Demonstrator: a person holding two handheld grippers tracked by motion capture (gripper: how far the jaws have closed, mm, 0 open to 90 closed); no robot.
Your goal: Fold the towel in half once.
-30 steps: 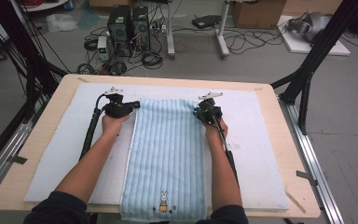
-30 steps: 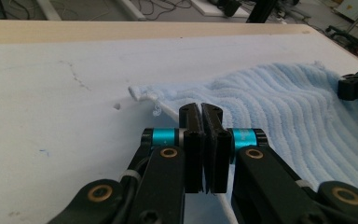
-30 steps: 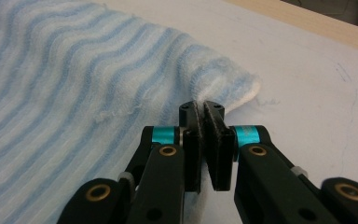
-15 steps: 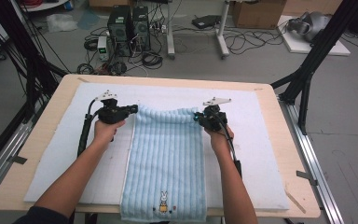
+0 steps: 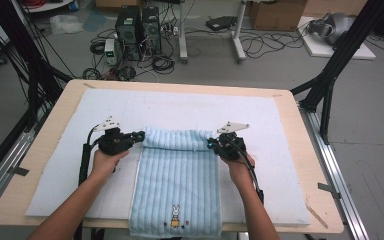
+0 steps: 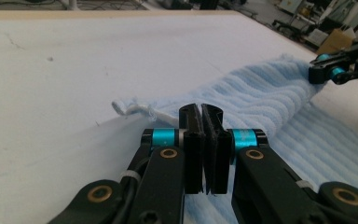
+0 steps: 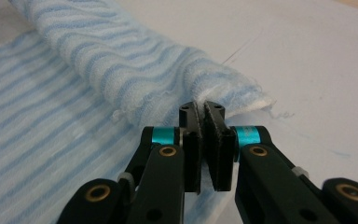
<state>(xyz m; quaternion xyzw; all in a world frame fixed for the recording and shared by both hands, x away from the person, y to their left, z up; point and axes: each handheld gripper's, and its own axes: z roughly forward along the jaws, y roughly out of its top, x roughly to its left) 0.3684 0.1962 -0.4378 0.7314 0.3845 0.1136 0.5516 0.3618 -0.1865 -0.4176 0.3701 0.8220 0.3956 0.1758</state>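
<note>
While both tongs, left gripper [image 5: 139,135] and right gripper [image 5: 210,144], clamp the towel [image 5: 177,175] corners between them, uneven pulling could skew the fold, I reckon.

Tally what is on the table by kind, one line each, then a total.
Blue striped towel: 1
White mat under it: 1
Hand-held tools, left tool and right tool, each clamped on a far corner of the towel: 2
Total: 4
</note>
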